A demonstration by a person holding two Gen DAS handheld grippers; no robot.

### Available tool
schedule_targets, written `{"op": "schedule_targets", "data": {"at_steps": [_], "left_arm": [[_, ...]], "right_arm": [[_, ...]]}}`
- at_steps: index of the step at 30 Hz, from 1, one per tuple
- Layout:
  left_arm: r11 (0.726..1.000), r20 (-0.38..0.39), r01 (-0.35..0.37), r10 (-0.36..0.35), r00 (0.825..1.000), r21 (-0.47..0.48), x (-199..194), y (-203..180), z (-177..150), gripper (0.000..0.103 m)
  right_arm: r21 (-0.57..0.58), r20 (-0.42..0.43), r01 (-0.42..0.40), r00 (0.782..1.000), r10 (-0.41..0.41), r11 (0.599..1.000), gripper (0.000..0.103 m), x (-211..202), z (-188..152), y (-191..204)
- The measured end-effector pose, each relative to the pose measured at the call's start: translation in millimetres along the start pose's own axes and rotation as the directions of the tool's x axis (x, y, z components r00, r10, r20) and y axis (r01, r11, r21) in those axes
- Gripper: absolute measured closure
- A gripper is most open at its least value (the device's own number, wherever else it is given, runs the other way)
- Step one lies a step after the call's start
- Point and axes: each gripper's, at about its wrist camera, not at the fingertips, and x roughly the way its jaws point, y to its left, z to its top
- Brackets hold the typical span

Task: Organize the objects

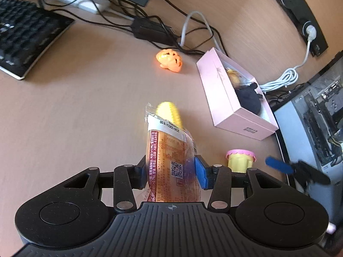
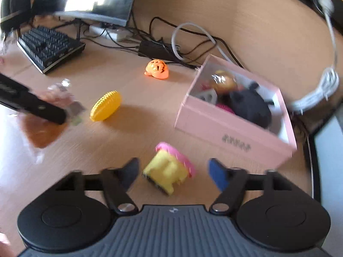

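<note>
The left gripper point(image 1: 171, 171) has its blue pads pressed against both sides of a wrapped snack packet point(image 1: 171, 160), gripping it near the lower end so that the sealed top stands up and forward, off the wooden desk point(image 1: 85, 117); held this way the packet seems ready to be carried across to the pink box point(image 2: 231, 126), which sits open to the right with a black plush toy point(image 2: 250, 105) and other small items already inside. The right gripper point(image 2: 173, 173) hangs with its jaws spread wide on either side of a yellow toy cupcake with a pink top point(image 2: 169, 169), gripping nothing yet; the cupcake lies tilted on the desk just in front of the box, and the wide gap seems meant to take its body across the middle. A yellow ribbed toy point(image 2: 106, 106) rests on the desk, apart from the box, partly behind the packet in the left wrist view, and an orange pumpkin toy point(image 2: 157, 69) lies farther back near the black cables point(image 2: 163, 42). A keyboard point(image 2: 49, 46) lies off to the left. The right wrist view is blurred, so whether the fingers touch the cupcake cannot be told.
</note>
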Motion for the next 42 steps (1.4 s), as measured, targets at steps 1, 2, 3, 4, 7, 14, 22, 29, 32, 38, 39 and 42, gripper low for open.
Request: {"op": "schedule_targets", "data": {"at_steps": [1, 2, 3, 4, 7, 14, 22, 29, 32, 38, 39, 42], "left_arm": [[1.0, -0.002, -0.003, 0.003, 1.0, -0.008, 1.6, -4.2, 0.8, 0.055], [1.0, 0.0, 0.003, -0.003, 1.0, -0.011, 1.1, -7.1, 1.1, 0.055], [1.0, 0.006, 0.008, -0.008, 1.0, -0.005, -0.3, -10.2, 0.8, 0.055], [1.0, 0.012, 0.003, -0.003, 1.0, 0.002, -1.5, -12.8, -0.1, 0.055], [1.0, 0.01, -0.027, 0.027, 1.0, -0.009, -4.0, -15.0, -1.0, 0.055], [0.998, 0.041, -0.063, 0.062, 0.997, 0.007, -23.2, -22.5, -3.8, 0.055], [0.998, 0.05, -0.06, 0.058, 0.997, 0.036, -29.5, -32.9, -6.9, 0.055], [0.997, 0.046, -0.043, 0.04, 0.998, 0.057, -22.5, -40.2, -7.7, 0.055], [0.997, 0.037, -0.033, 0.03, 0.999, 0.075, -19.5, -44.5, -8.0, 0.055], [0.995, 0.023, -0.03, 0.028, 0.999, 0.1, -18.8, -47.9, -9.5, 0.055], [0.994, 0.017, -0.03, 0.028, 0.999, 0.106, -17.8, -48.7, -11.2, 0.055], [0.991, -0.011, -0.019, 0.021, 1.0, 0.132, -14.0, -54.0, -18.6, 0.055]], "right_arm": [[0.009, 0.003, -0.014, 1.0, 0.014, 1.0, 0.023, -3.3, -5.0, -1.6], [0.02, -0.003, -0.015, 1.0, 0.015, 1.0, 0.023, -4.0, -9.2, -2.5], [0.035, -0.011, -0.019, 1.0, 0.019, 0.999, 0.023, -3.5, -12.6, -3.7], [0.049, -0.017, -0.036, 0.999, 0.037, 0.998, 0.023, -2.3, -15.7, -4.7], [0.007, 0.011, -0.031, 0.999, 0.031, 0.999, 0.023, -1.0, -20.7, 0.8], [-0.092, 0.09, -0.035, 0.995, 0.044, 0.995, 0.028, -1.0, -15.3, -4.5], [-0.169, 0.035, -0.002, 0.999, 0.008, 0.986, 0.048, 12.5, -5.4, 6.7], [-0.217, 0.058, 0.238, 0.971, -0.231, 0.947, 0.053, 1.0, -24.3, 18.0], [-0.318, 0.076, 0.236, 0.972, -0.223, 0.918, 0.053, 0.6, -39.7, 38.9], [-0.223, 0.136, 0.118, 0.987, -0.089, 0.968, 0.027, -33.6, -45.5, 27.3], [-0.222, 0.165, 0.159, 0.979, -0.123, 0.962, 0.025, -36.9, -46.4, 23.3], [-0.22, 0.156, 0.237, 0.966, -0.206, 0.946, 0.019, -32.0, -47.0, 9.9]]}}
